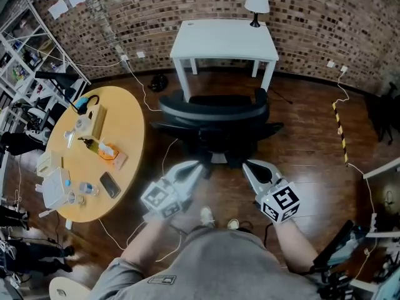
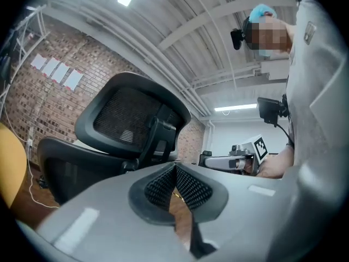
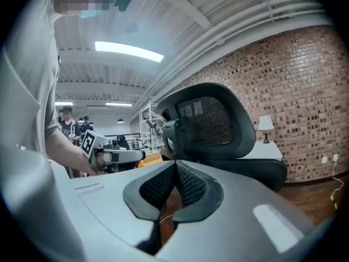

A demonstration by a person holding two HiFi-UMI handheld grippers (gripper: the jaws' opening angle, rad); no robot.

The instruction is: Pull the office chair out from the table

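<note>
Parked just before the desk, backrest turned this way: chair. Clamped shut on nothing, short of it: left tool, right tool. Probably bulky yet free-rolling; best gripped at stiff backrest rim, not yielding mesh.

On wooden floor: office chair, white table, round yellow table.

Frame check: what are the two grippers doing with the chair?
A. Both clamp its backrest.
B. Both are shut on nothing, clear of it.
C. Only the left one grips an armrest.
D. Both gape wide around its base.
B: the jaws of the left gripper and the right gripper meet with nothing between them, and the chair stands apart beyond both.
</note>
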